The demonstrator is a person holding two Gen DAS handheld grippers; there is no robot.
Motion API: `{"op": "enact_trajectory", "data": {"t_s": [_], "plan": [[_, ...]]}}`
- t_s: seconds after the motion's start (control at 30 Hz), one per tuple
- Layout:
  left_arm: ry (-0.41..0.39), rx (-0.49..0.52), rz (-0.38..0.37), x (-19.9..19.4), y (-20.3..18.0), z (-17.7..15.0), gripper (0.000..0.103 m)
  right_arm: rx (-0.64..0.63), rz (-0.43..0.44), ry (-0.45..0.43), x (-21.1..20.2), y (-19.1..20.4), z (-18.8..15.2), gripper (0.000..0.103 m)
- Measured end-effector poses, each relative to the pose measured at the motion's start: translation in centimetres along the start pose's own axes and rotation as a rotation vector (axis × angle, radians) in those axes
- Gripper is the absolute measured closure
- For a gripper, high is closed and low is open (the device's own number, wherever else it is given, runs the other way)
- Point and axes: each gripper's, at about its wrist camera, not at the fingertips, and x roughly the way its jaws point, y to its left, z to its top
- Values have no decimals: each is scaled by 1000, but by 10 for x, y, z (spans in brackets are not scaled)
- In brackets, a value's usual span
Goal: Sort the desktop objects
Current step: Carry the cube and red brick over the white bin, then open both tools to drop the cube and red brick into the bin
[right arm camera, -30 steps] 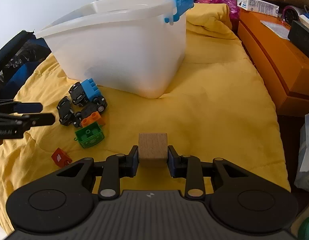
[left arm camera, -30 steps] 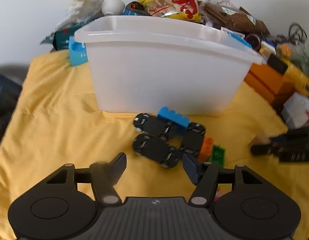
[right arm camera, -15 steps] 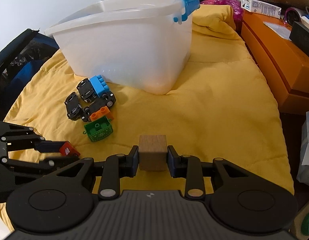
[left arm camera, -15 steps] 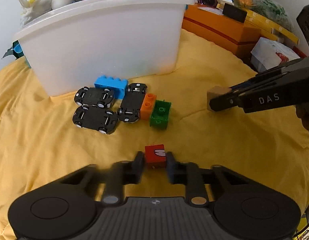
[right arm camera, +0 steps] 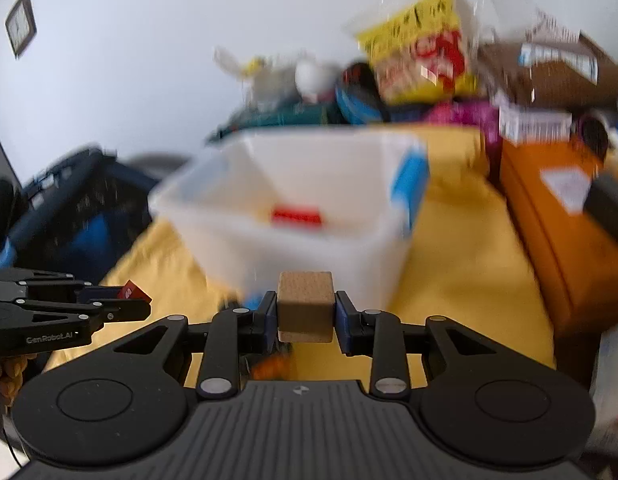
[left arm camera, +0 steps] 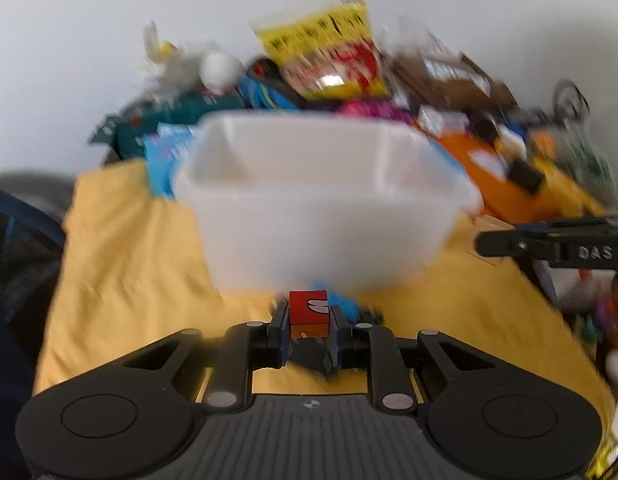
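Right now 2 grippers, each clamped on 1 block: left gripper (left arm camera: 309,316) pinches a red cube (left arm camera: 308,307) w/ a white mark on its face, right gripper (right arm camera: 306,314) squeezes a plain wooden cube (right arm camera: 305,305). Both cubes are held up off the yellow cloth (left arm camera: 121,248), just short of 1 white tub (left arm camera: 321,216) at 12 o'clock. Inside the tub, 1 red piece (right arm camera: 296,216), blurred. Blue clip (right arm camera: 409,184) on the tub's rim at 1 o'clock in the right view. Writing: "DAS" on the right gripper's side, seen at 3 o'clock in the left view; "GenRobot.AI" on the left gripper's, at 9 in the right. Yellow snack bag (left arm camera: 325,60) behind the tub, print unreadable. Orange box (right arm camera: 557,232) at 3. Clutter behind too blurred to count.
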Motion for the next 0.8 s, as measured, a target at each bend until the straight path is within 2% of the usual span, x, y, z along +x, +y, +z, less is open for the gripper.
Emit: {"op": "enact_trajectory", "data": {"t_s": [0.13, 0.27, 0.53, 0.57, 0.6, 0.63, 0.7, 0.8], "plan": [[-35, -18, 3, -1, 7, 49, 80, 25, -22, -26, 7, -4, 38, 70], [-16, -2, 23, 12, 7, 81, 80, 54, -50, 22, 26, -11, 64, 70], [22, 6, 41, 36, 6, 119, 78, 71, -75, 71, 49, -17, 86, 68], [21, 14, 49, 37, 5, 122, 75, 74, -83, 72, 51, -17, 87, 65], [12, 21, 68, 38, 4, 124, 61, 74, -92, 70, 52, -17, 88, 53], [-4, 22, 95, 38, 4, 126, 44, 68, -98, 66, 52, -17, 89, 49], [-35, 9, 124, 34, 4, 122, 38, 40, -97, 56, 50, -13, 86, 48], [-10, 11, 87, 29, 3, 103, 38, 3, -79, 28, 36, -5, 76, 48]]}}
